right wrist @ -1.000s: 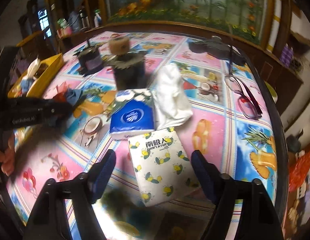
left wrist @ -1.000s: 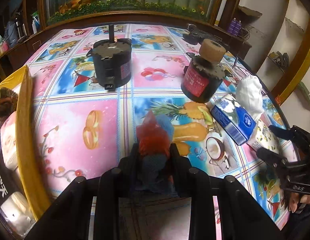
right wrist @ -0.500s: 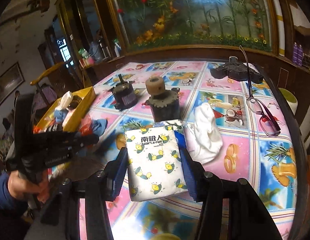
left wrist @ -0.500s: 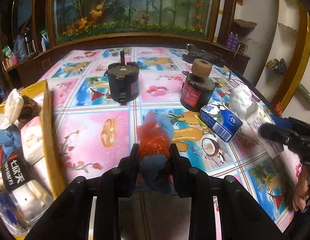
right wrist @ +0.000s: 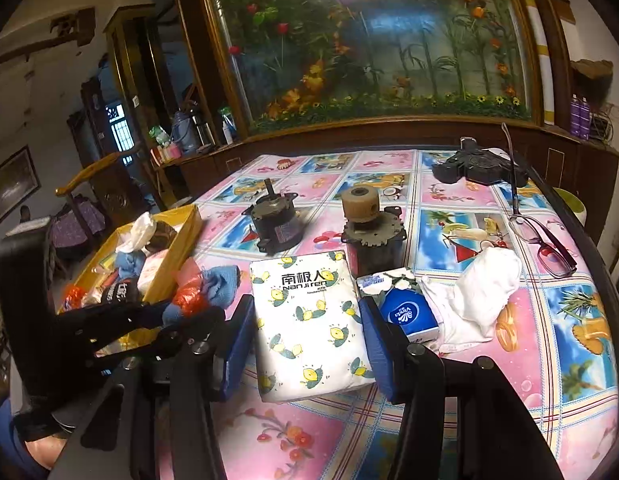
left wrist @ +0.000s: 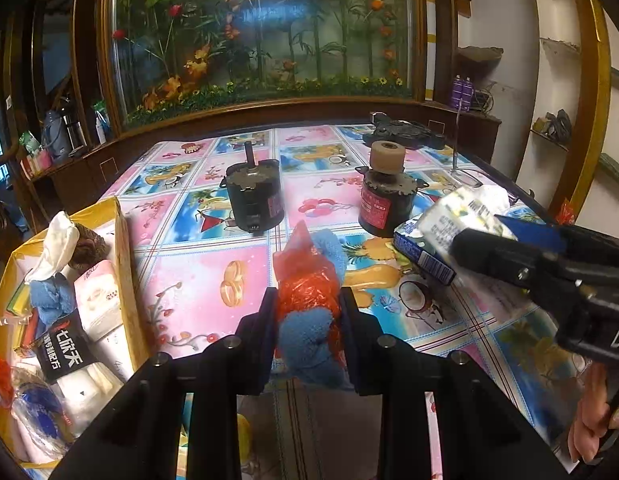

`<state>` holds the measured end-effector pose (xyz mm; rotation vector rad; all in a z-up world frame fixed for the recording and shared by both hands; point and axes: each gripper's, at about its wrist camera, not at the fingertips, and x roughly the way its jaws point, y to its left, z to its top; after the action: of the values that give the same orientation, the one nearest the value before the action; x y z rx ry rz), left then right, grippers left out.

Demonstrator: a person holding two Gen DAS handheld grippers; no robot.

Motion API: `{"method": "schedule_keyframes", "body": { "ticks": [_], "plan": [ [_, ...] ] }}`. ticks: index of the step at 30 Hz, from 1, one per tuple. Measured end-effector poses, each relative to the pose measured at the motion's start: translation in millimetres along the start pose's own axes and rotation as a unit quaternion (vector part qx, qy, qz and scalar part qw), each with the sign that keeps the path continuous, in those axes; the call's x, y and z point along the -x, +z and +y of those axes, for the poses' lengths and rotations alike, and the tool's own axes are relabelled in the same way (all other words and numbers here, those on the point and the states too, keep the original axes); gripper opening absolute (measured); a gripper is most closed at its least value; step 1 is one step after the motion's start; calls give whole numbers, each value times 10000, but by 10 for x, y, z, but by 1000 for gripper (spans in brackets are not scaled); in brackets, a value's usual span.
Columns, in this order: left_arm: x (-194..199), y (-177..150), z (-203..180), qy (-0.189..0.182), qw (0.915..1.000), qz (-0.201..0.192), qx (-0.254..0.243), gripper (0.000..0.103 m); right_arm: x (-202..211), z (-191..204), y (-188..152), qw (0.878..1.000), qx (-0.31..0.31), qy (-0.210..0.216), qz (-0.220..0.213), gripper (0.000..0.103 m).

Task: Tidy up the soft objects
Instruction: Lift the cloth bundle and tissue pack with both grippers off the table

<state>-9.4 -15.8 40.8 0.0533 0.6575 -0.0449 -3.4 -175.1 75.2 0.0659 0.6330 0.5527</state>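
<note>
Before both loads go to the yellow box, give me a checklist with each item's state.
1. Left hand-held gripper shut on the blue cloth with its red bag: ok.
2. Right hand-held gripper shut on the lemon-print tissue pack: ok.
3. Pack lifted off the tablecloth: ok, going by the left wrist view.
4. Yellow box has free room: cannot tell, it looks nearly full.
5. The two motors stand clear of both loads: ok.
6. Soft things left on the table: not ok, the blue tissue pack and white cloth remain.
</note>
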Motion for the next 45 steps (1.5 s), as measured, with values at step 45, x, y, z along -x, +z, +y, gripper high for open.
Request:
{"method": "schedule_keyframes", "body": {
  "ticks": [45],
  "plan": [
    [194, -67, -114, 419, 9976, -356, -425, 28, -46, 15, -45, 9999, 87, 17, 79, 56]
  ]
}}
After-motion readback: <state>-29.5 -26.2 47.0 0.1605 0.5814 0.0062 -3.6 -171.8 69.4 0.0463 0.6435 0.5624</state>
